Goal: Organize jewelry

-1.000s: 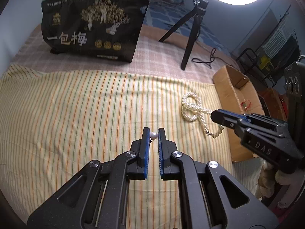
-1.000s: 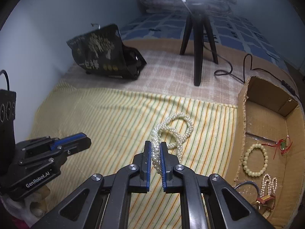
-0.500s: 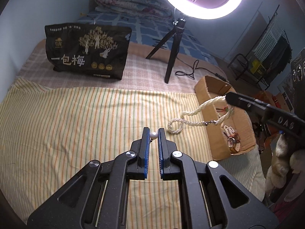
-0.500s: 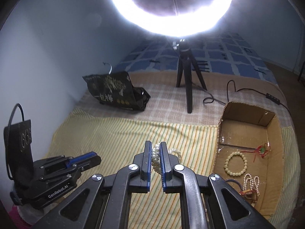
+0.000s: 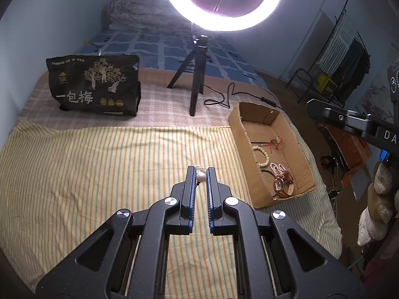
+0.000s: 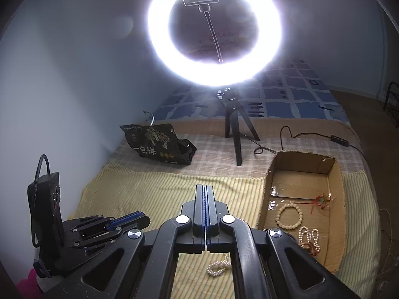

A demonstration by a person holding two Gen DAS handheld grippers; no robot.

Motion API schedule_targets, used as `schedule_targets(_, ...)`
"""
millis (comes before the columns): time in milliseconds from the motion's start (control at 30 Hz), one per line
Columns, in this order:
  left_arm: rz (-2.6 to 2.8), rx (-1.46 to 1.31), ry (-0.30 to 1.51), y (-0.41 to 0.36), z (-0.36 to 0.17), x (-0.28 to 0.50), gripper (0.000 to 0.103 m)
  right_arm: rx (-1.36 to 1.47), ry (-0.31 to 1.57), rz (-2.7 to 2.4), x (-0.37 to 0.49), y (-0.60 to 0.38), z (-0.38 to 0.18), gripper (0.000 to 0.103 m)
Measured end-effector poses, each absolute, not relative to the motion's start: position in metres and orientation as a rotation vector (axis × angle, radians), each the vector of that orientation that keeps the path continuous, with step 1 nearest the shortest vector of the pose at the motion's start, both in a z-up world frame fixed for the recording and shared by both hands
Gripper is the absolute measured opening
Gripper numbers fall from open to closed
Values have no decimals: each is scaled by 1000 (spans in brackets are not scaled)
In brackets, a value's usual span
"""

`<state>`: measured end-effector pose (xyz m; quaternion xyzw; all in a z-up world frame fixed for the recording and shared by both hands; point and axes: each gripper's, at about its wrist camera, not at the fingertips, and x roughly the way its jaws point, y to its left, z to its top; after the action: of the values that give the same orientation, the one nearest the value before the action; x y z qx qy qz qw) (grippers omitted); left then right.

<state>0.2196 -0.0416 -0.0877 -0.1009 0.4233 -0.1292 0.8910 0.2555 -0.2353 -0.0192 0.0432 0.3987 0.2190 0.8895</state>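
My left gripper [image 5: 200, 168] is shut on a single white pearl [image 5: 200, 176], held above the striped cloth. A small white bit of chain shows just past its tips. My right gripper [image 6: 205, 186] has its jaws pressed fully together, and no pearls show between them. The pearl necklace [image 6: 217, 269] appears bunched below it over the cloth, seen through the gripper's frame. Whether a thread of it is still pinched I cannot tell. In the left wrist view the right gripper [image 5: 310, 104] stands high at the right with nothing hanging from it. The left gripper [image 6: 146, 218] is low at the left.
An open cardboard box [image 6: 303, 160] on the right holds a bead bracelet [image 6: 277, 216], a red-corded charm, small pearl pieces and a watch [image 5: 283, 184]. A ring light [image 5: 222, 23] on a tripod [image 5: 195, 94], its cable and a black bag [image 5: 94, 84] stand behind the cloth.
Both grippers have risen away from the cloth. The necklace that the right gripper lifted is no longer between its tips, which now meet. The left gripper still holds the pearl.
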Motion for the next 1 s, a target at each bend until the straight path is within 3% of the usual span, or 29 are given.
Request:
schedule_targets(167, -267, -200, 877, -47, -89, 218, 6, 93, 926, 519, 260, -235, -46, 4)
schedule_targets(200, -264, -195, 874, -46, -89, 218, 6, 92, 964, 531, 260, -233, -58, 12)
schedule_targets(233, -260, -193, 873, -45, -89, 218, 6, 90, 989, 528, 259, -233, -69, 33)
schedule_targets(267, -256, -195, 872, -43, -89, 218, 6, 95, 1034, 532, 260, -231, -84, 39)
schedule_targets(500, -242, -212, 866, -29, -86, 217, 6, 94, 1281, 455, 255, -218, -168, 40)
schedule_targets(633, -242, -215, 863, -27, -85, 216, 6, 106, 1309, 396, 257, -217, -184, 52)
schedule_targets(1000, -232, -207, 859, -23, -84, 214, 6, 140, 1356, 297, 269, -213, -209, 51)
